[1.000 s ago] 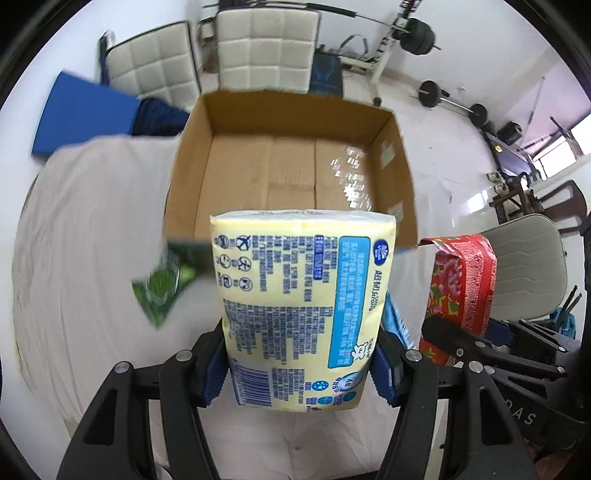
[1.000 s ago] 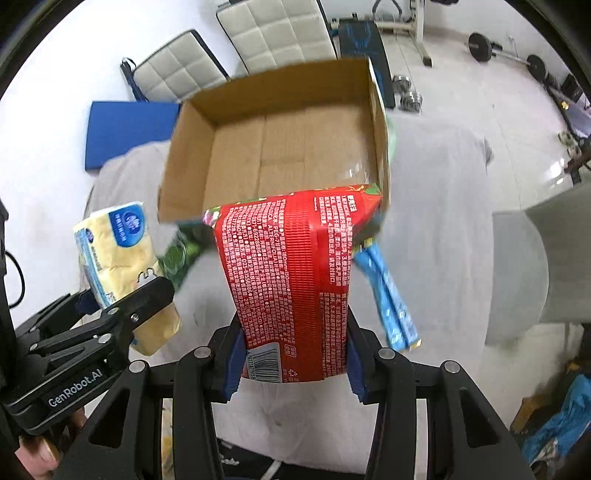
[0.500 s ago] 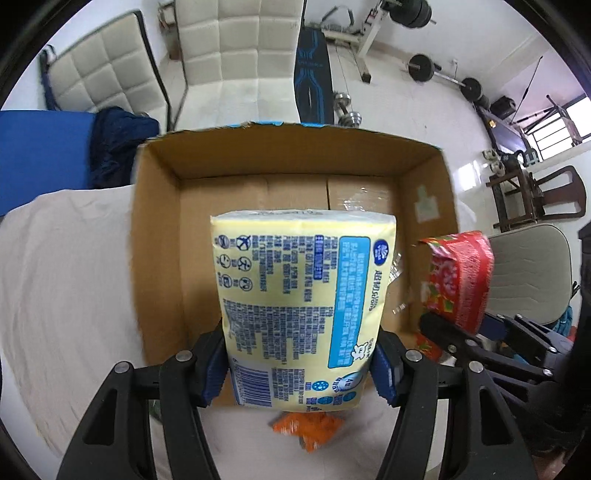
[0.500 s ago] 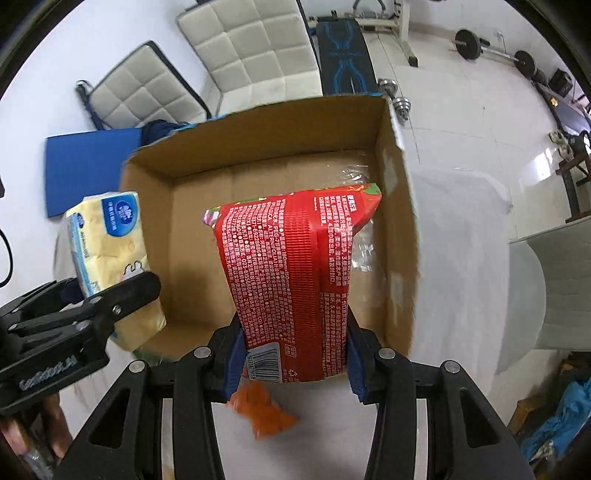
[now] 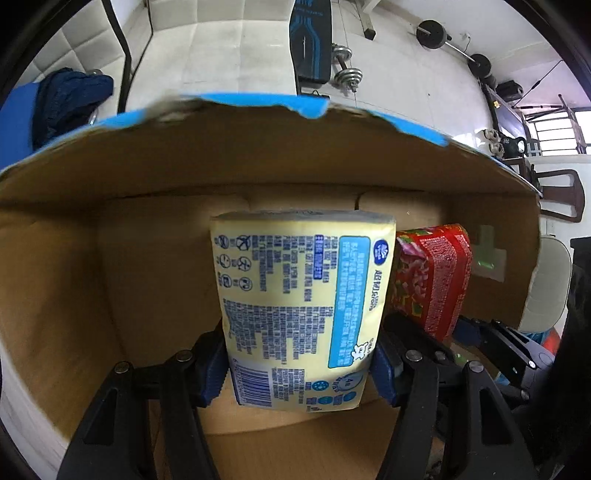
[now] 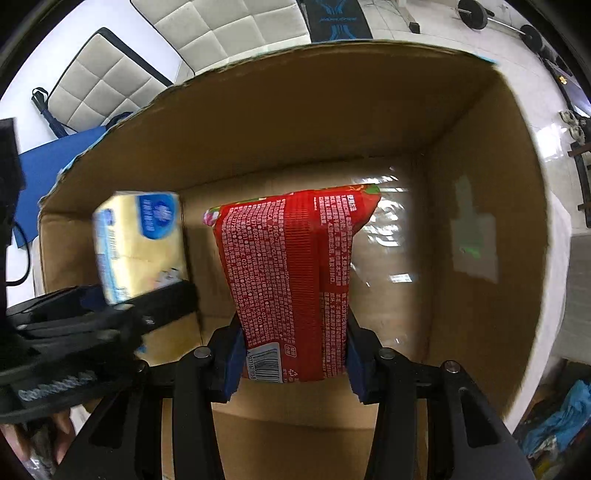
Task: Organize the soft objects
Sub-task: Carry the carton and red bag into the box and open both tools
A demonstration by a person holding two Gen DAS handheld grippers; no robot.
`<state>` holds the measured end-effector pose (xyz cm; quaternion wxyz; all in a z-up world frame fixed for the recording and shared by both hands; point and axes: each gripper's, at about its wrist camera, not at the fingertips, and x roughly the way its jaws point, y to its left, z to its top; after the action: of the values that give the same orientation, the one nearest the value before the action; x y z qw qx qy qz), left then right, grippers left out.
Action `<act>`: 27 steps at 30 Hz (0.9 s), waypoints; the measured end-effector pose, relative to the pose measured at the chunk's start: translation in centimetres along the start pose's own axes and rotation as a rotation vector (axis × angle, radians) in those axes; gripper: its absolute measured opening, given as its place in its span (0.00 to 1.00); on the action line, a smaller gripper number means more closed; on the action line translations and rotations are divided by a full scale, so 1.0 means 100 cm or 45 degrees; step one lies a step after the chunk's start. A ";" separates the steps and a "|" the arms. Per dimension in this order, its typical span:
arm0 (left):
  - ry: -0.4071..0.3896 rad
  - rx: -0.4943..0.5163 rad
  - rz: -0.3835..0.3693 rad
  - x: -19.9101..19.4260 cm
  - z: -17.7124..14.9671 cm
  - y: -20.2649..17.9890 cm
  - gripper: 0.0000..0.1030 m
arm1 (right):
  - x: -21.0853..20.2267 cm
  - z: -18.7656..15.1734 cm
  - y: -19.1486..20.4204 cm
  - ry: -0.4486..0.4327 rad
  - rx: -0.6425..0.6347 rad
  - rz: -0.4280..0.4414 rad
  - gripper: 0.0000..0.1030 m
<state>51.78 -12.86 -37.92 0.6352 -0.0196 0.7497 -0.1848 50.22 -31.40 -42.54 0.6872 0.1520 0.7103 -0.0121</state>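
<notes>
Left gripper (image 5: 301,363) is clamping a yellow tissue pack (image 5: 295,295) by its near end, blue pads (image 5: 212,369) pressing both sides; pack is sticking out past the fingertips, far end pointing into the cardboard box (image 5: 147,170). Right gripper (image 6: 293,354) is gripping a red pack (image 6: 288,280) the same way, near end between the pads, rest sticking out ahead. Both packs are sitting inside the box walls, side by side: yellow on the left, red just beside it on the right, small gap showing in the right wrist view. Cannot tell whether either pack is touching the box floor.

Yellow pack's label is showing blue Chinese print, a row of round icons, a barcode at the near left corner, a blue round logo and a blue panel on the right; most text too small to read. Red pack is showing dense white Chinese print, a barcode at the near edge and a floral pattern on its side. Left gripper body, seen blurred in the right wrist view, is reading "GenRobot.AI". Box rim is torn, blue outside; a pale tape patch (image 6: 472,236) is sticking on the right wall. White padded chairs (image 6: 207,26) and weights (image 5: 347,75) are standing beyond the box.
</notes>
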 end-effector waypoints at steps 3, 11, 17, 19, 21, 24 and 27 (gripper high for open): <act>0.024 0.005 -0.009 0.007 0.005 0.001 0.60 | 0.011 0.010 0.005 0.015 -0.028 -0.014 0.47; 0.066 0.000 0.052 0.010 0.008 0.003 0.65 | 0.021 0.016 0.016 0.051 -0.092 -0.060 0.62; 0.032 0.027 0.110 -0.010 -0.010 0.000 0.86 | 0.016 0.003 0.019 0.048 -0.089 -0.100 0.81; 0.013 0.034 0.130 -0.019 -0.017 -0.001 0.90 | 0.011 -0.004 0.023 0.040 -0.097 -0.128 0.82; -0.008 0.039 0.138 -0.030 -0.028 -0.002 0.99 | 0.004 -0.017 0.026 0.028 -0.103 -0.146 0.86; -0.076 0.057 0.168 -0.050 -0.043 -0.004 1.00 | -0.003 -0.031 0.032 0.018 -0.110 -0.145 0.99; -0.147 0.066 0.201 -0.070 -0.048 -0.017 1.00 | -0.009 -0.051 0.039 0.006 -0.122 -0.156 1.00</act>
<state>48.21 -11.36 -30.21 0.6901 0.0453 0.7061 -0.1519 46.15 -26.72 -40.58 0.6901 0.0751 0.7196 -0.0196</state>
